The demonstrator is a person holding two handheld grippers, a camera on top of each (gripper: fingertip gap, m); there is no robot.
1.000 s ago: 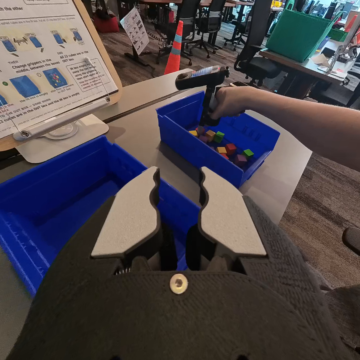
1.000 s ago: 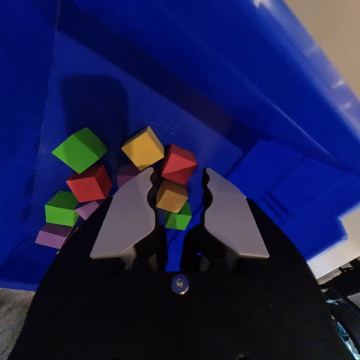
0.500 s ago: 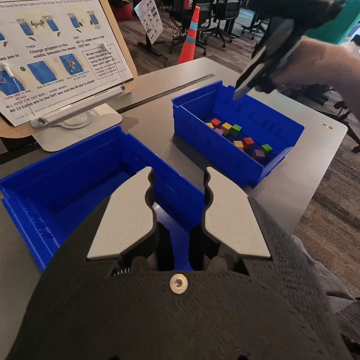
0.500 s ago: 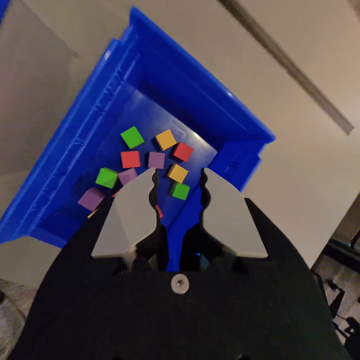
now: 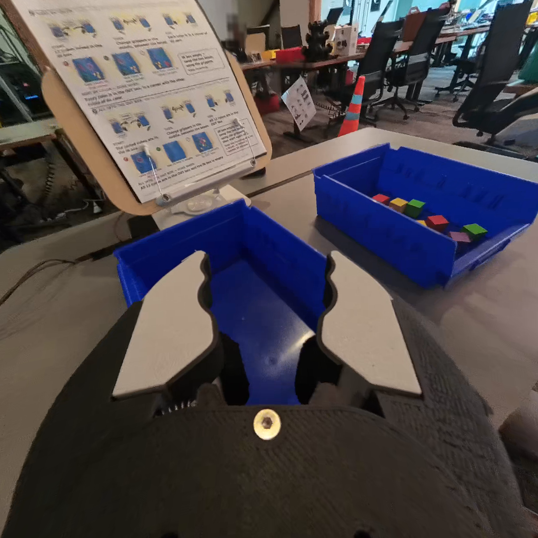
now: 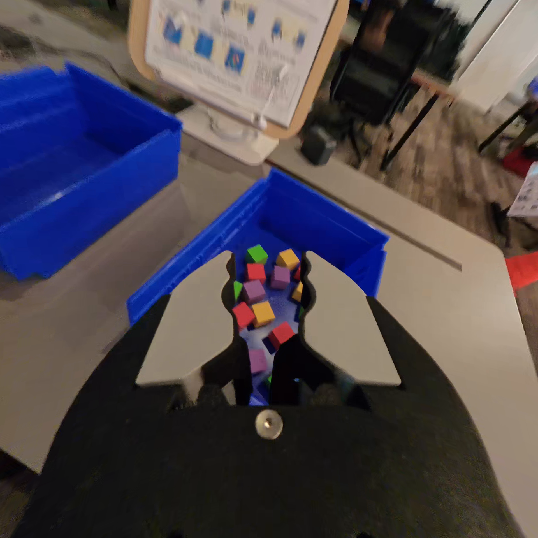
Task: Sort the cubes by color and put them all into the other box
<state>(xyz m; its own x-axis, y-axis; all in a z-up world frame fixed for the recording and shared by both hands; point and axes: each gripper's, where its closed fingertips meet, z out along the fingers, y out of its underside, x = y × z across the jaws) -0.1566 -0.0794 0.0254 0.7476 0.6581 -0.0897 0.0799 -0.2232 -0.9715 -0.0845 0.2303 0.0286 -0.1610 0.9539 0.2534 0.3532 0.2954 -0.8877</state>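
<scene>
Two blue bins stand on a grey table. The left bin (image 5: 180,250) is empty; my left gripper (image 5: 266,259) is open and empty, raised over its near end. The right bin (image 5: 387,233) holds several small cubes, red, yellow, green and purple (image 5: 414,208). In the right wrist view my right gripper (image 6: 266,256) is open and empty, held above the near end of the cube bin (image 6: 329,230). Cubes (image 6: 263,313) show between its fingers. The empty bin (image 6: 87,163) lies to its left. The right gripper does not show in the left wrist view.
A tilted board with an instruction sheet (image 5: 151,99) stands on a white base behind the bins, also in the right wrist view (image 6: 233,52). Beyond the table are office chairs, desks and an orange cone (image 5: 353,109). The table's right edge (image 6: 518,305) is close to the cube bin.
My right gripper rose out of the cube bin, empty, and drew back toward the near side. My left gripper opened wider and shifted left and back over the empty bin.
</scene>
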